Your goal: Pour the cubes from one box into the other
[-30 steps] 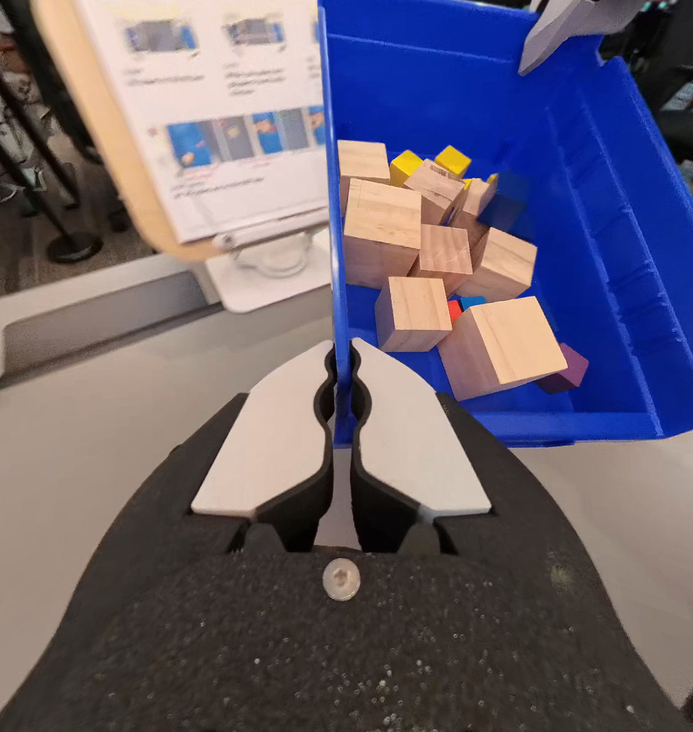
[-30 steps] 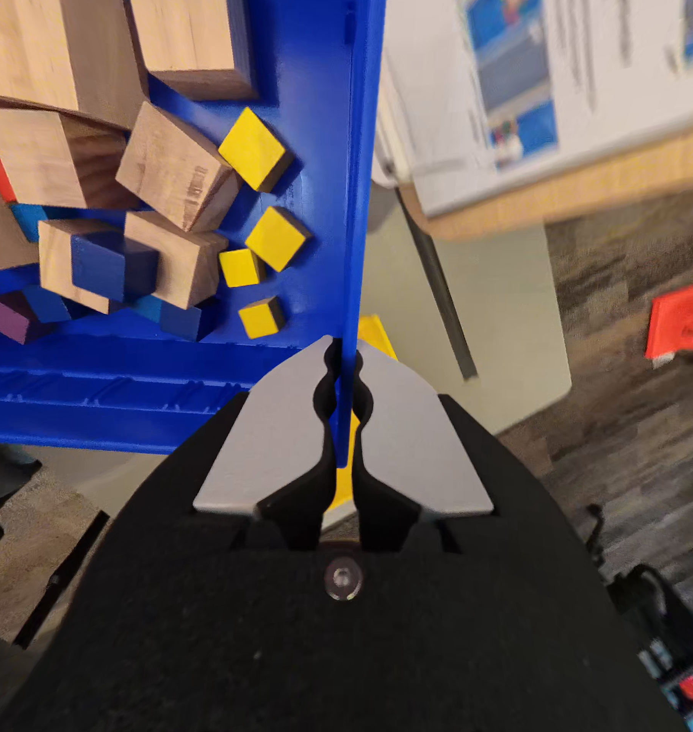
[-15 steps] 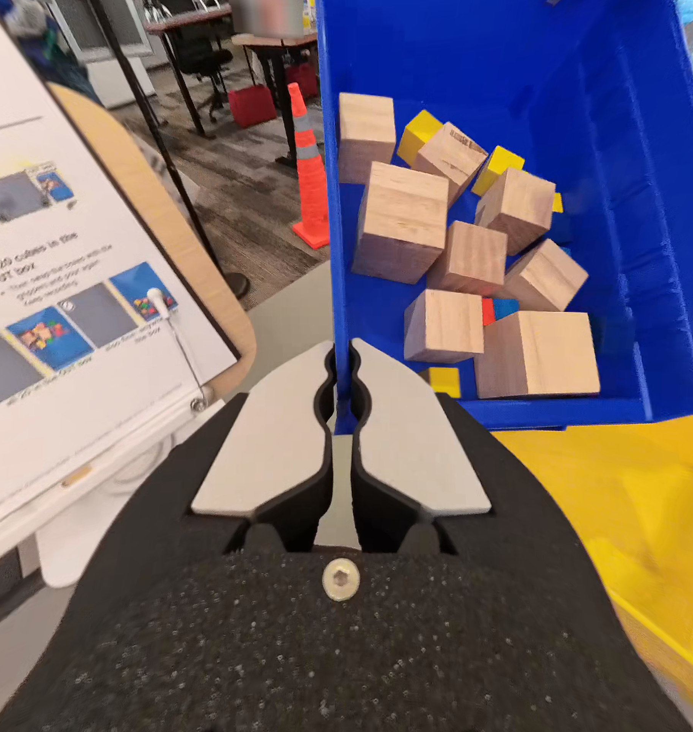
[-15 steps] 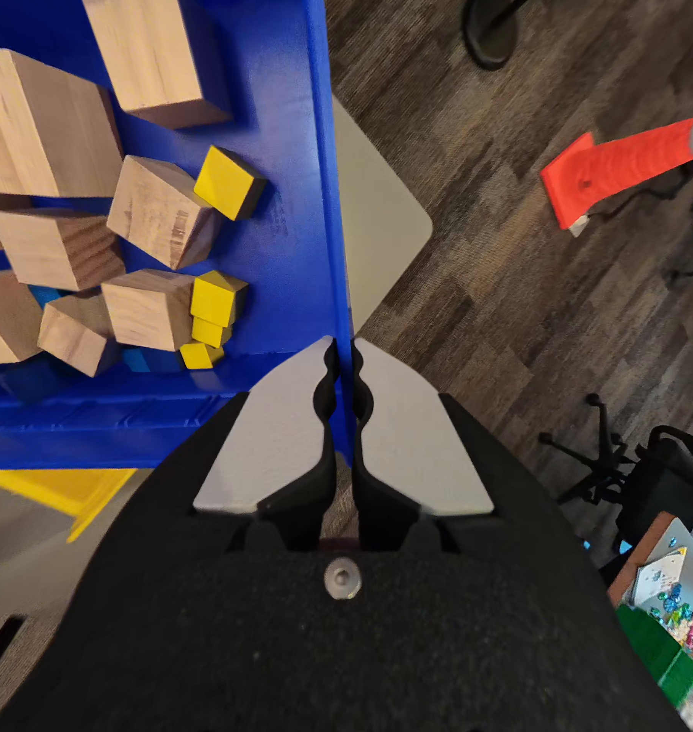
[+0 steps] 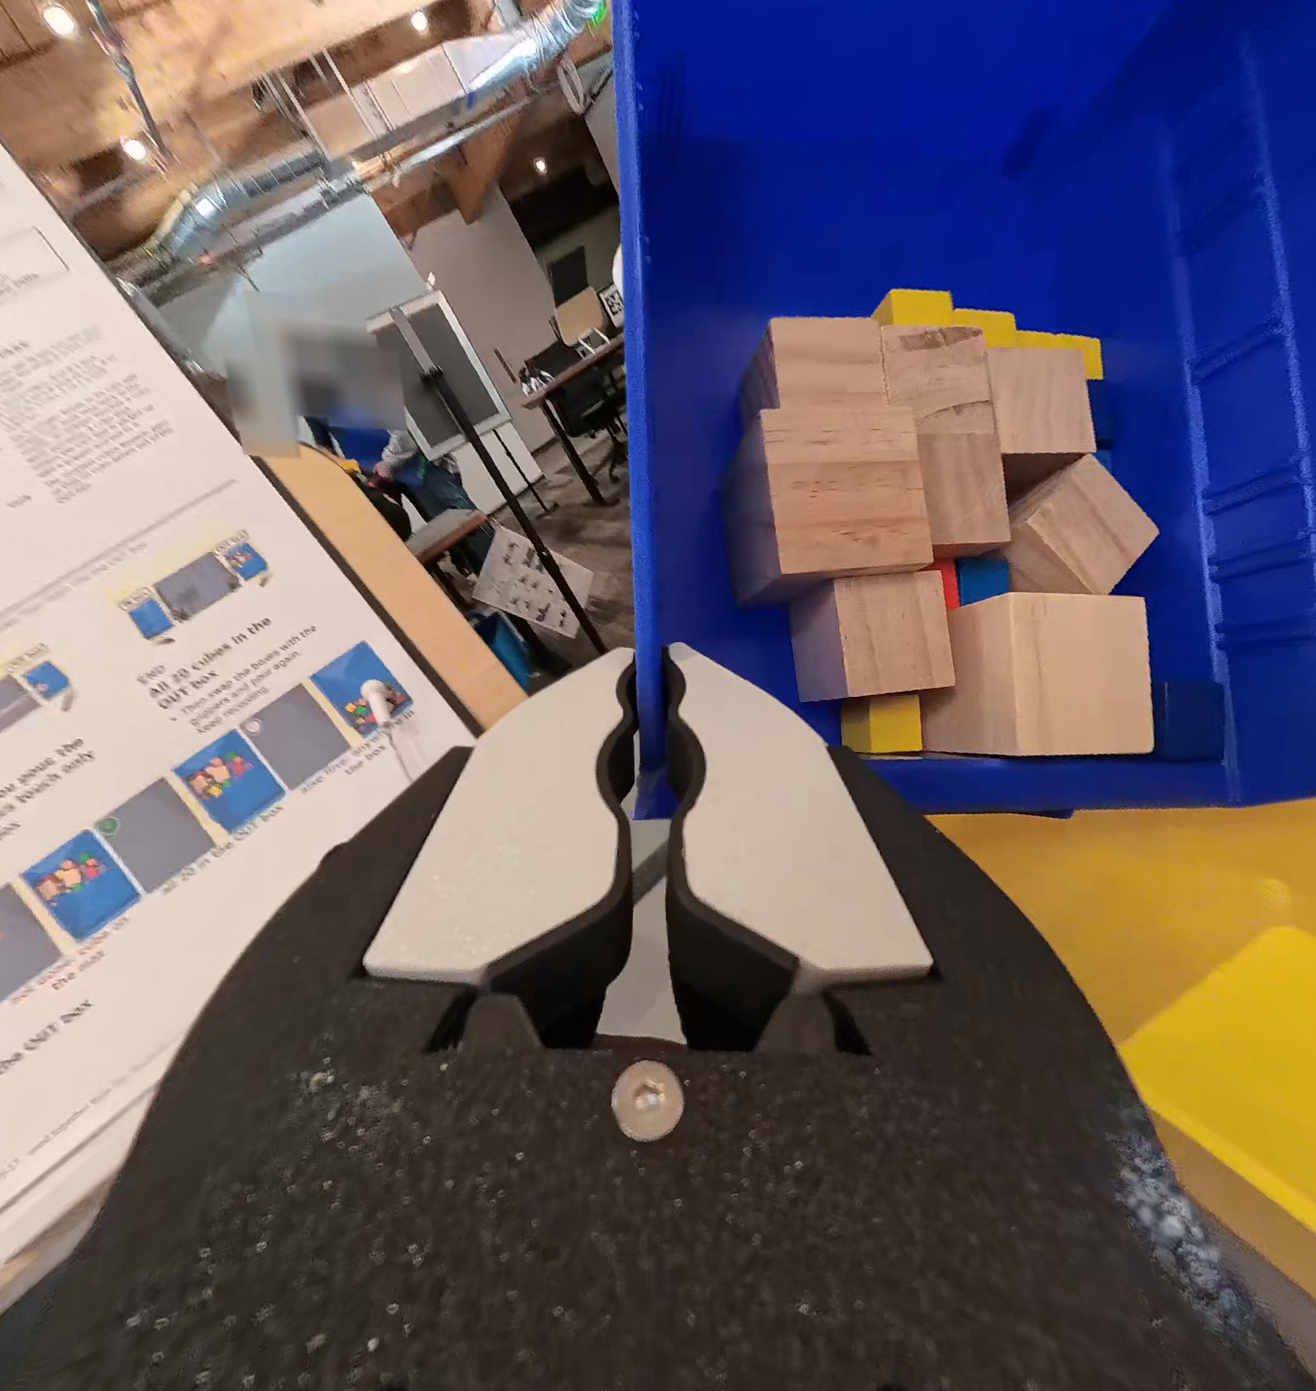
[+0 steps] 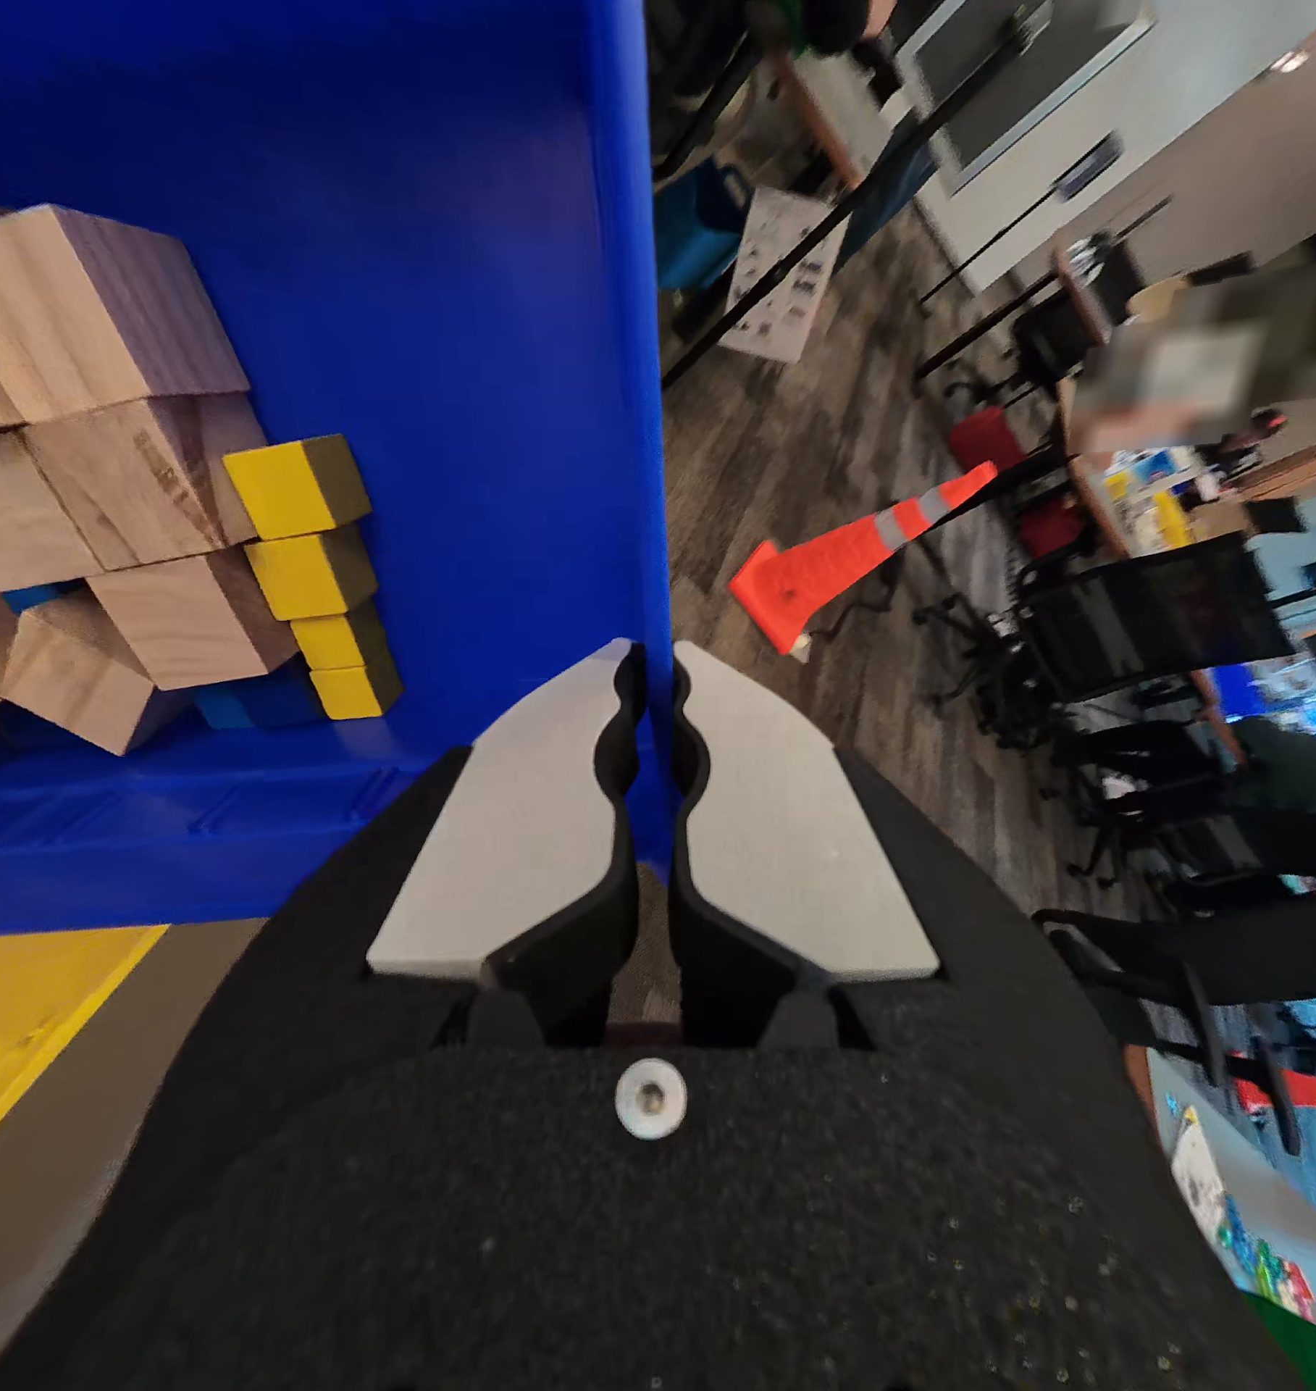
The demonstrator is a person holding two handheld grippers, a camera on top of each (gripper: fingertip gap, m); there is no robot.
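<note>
Left gripper (image 5: pixel 650 677): jaws clamped on blue box (image 5: pixel 903 188) wall
Right gripper (image 6: pixel 658 662): jaws pinching same box
Cubes (image 5: pixel 940 527): piled at lower right, above yellow box (image 5: pixel 1166 903)

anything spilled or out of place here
Nothing spilled. The blue box is steeply tipped over the yellow box, each tongs shut on a side wall, and the cubes are all piled inside its low end.

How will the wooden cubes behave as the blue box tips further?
The wooden cubes, piled loose against the low wall of the blue box, will probably slide, then tumble out together. Flat faces suggest little rolling. The small yellow cubes look lighter, likelier to bounce.
</note>
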